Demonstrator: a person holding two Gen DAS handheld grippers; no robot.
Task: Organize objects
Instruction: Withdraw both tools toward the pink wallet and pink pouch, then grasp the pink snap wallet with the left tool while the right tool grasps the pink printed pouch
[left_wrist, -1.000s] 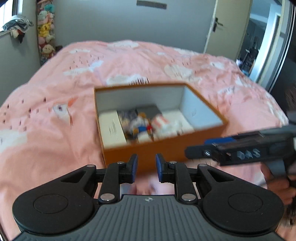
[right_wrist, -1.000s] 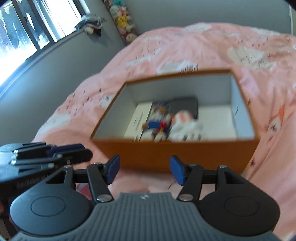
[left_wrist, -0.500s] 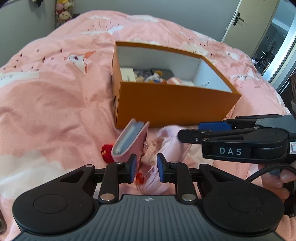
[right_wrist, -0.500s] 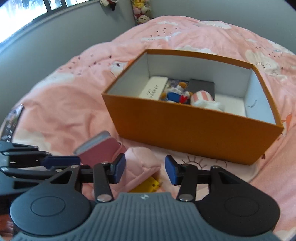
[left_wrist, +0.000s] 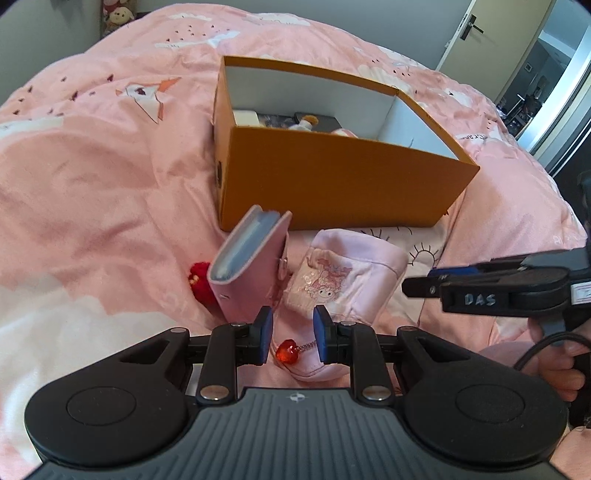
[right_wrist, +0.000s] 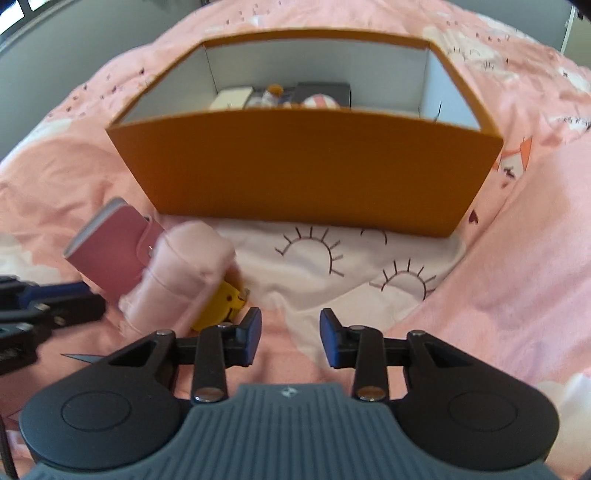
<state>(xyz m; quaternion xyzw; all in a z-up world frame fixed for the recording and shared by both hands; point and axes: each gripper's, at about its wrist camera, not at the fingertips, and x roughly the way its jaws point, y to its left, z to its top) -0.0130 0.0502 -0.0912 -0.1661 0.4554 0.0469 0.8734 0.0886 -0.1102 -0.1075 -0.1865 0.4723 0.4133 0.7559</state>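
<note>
An orange box (left_wrist: 332, 177) with white inside walls sits on the pink bed and holds several small items. It also shows in the right wrist view (right_wrist: 306, 166). In front of it lie a pink wallet (left_wrist: 251, 266), a pale pink pouch (left_wrist: 347, 280), a red fuzzy ball (left_wrist: 201, 282) and a red bead on a chain (left_wrist: 288, 350). My left gripper (left_wrist: 290, 338) is open, low over the pouch's near end. My right gripper (right_wrist: 290, 338) is open and empty over the blanket; a yellow object (right_wrist: 219, 306) lies under the pouch (right_wrist: 184, 273), beside the wallet (right_wrist: 110, 251).
The pink quilt (left_wrist: 92, 177) with white cloud prints covers the bed. A door (left_wrist: 476, 29) and an open doorway stand at the back right. The right gripper's body (left_wrist: 509, 291) reaches in from the right of the left wrist view.
Both grippers have dropped lower and drawn back from the box, bringing the wallet, pouch and red bead into view. The right gripper has swung rightward. Both stay open.
</note>
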